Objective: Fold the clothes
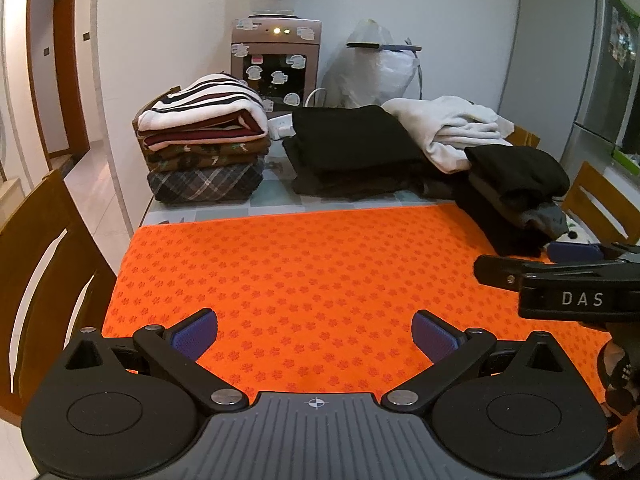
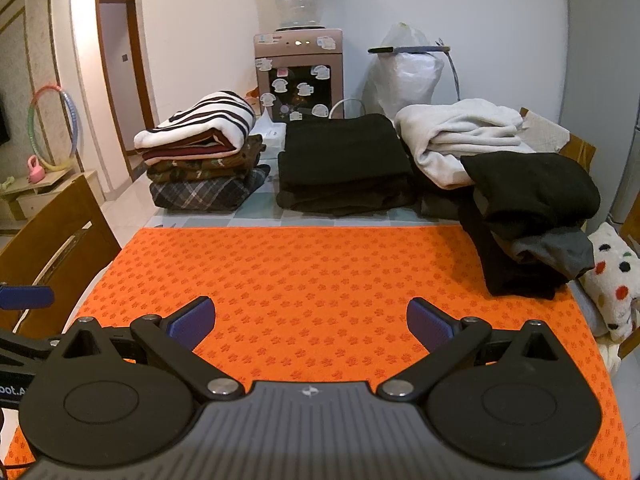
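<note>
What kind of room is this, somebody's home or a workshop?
Most likely a home dining area. A water dispenser stands against the wall, a fridge sits to one side, and wooden chairs surround a table stacked with folded clothes.

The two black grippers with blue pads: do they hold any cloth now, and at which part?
Nothing is held. The left gripper and the right gripper are both open above the orange patterned mat.

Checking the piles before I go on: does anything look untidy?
Yes. The white garment at the back right lies crumpled, not folded flat, and the dark pile beside it leans and overhangs the orange mat. The striped stack looks neat.
</note>
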